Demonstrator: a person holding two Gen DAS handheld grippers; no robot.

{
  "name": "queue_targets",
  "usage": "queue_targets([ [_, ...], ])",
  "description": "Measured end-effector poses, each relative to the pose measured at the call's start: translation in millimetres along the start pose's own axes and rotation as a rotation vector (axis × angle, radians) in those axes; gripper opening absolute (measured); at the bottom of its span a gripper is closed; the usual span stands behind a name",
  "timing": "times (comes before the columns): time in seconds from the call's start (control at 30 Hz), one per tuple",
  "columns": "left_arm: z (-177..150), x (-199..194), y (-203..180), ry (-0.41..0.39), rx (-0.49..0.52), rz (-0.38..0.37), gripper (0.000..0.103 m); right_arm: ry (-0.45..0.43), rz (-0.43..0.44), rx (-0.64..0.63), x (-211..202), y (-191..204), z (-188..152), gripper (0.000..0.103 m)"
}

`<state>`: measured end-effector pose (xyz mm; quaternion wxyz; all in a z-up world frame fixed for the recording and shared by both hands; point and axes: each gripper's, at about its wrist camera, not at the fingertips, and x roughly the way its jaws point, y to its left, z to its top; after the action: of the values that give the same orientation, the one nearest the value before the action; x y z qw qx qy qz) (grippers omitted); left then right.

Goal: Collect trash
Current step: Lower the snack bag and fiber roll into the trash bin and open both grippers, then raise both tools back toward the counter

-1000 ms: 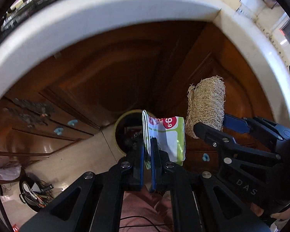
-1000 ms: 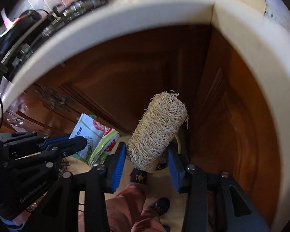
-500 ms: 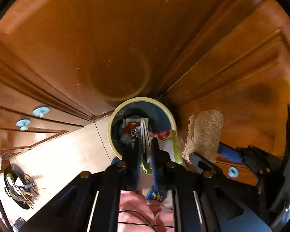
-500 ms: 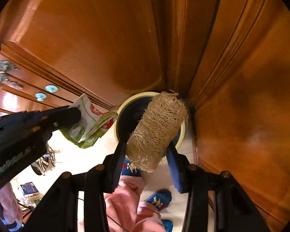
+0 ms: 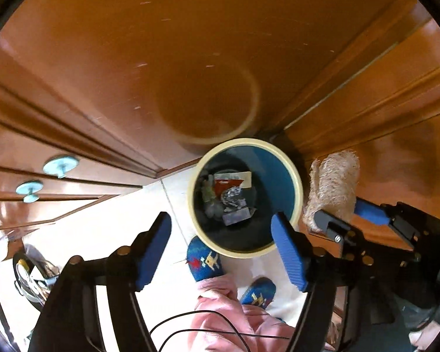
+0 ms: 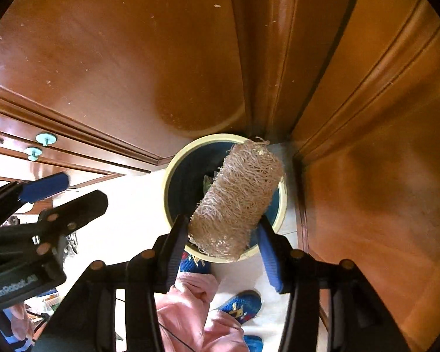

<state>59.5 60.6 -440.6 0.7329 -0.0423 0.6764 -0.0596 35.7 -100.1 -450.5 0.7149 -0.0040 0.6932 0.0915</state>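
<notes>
A round bin (image 5: pixel 297 187) with a cream rim and blue inside stands on the floor in the cabinet corner, with several wrappers (image 5: pixel 230 189) in it. My left gripper (image 5: pixel 220 249) hangs over the bin's near rim, its jaws opening wide with nothing between them. My right gripper (image 6: pixel 223 243) points down over the same bin (image 6: pixel 168 182). A tan loofah scrubber (image 6: pixel 237 199) stands between its blue pads and still touches both while these jaws are opening. The left wrist view shows the loofah (image 5: pixel 334 184) beside the bin's right rim. The left gripper (image 6: pixel 61 198) is at the left of the right wrist view.
Brown wooden cabinet doors (image 5: pixel 190 58) meet in a corner behind the bin. Two pale blue drawer knobs (image 5: pixel 60 164) are at the left. The person's blue patterned slippers (image 5: pixel 205 261) and pink trouser leg (image 5: pixel 228 316) are just before the bin. A dark bowl of clutter (image 5: pixel 32 275) lies on the tiled floor.
Both grippers have sunk toward the bin. The left jaws have opened and the green and white packet is gone from them. The loofah stays between the right pads, which stand slightly wider.
</notes>
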Motion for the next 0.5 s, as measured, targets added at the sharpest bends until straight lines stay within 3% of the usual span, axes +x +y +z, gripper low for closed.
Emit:
queue_targets([
  [0.2, -4.9, -13.6, 15.9, -0.012, -0.01, 0.033, 0.089, 0.01, 0.002, -0.011, -2.8, 7.9, 5.0, 0.05],
  [0.27, -6.3, -18.9, 25.2, -0.014, -0.021, 0.037, 0.09, 0.006, 0.004, -0.005, -7.9, 9.5, 6.2, 0.052],
  [0.37, -7.5, -27.0, 32.3, -0.017, -0.04, 0.038, 0.093, -0.008, 0.009, -0.004, -17.9, 13.5, 4.9, 0.062],
  [0.5, -9.4, -44.7, 36.0, -0.03, -0.055, 0.042, 0.095, -0.025, 0.01, -0.017, -37.3, 20.9, 3.1, 0.064],
])
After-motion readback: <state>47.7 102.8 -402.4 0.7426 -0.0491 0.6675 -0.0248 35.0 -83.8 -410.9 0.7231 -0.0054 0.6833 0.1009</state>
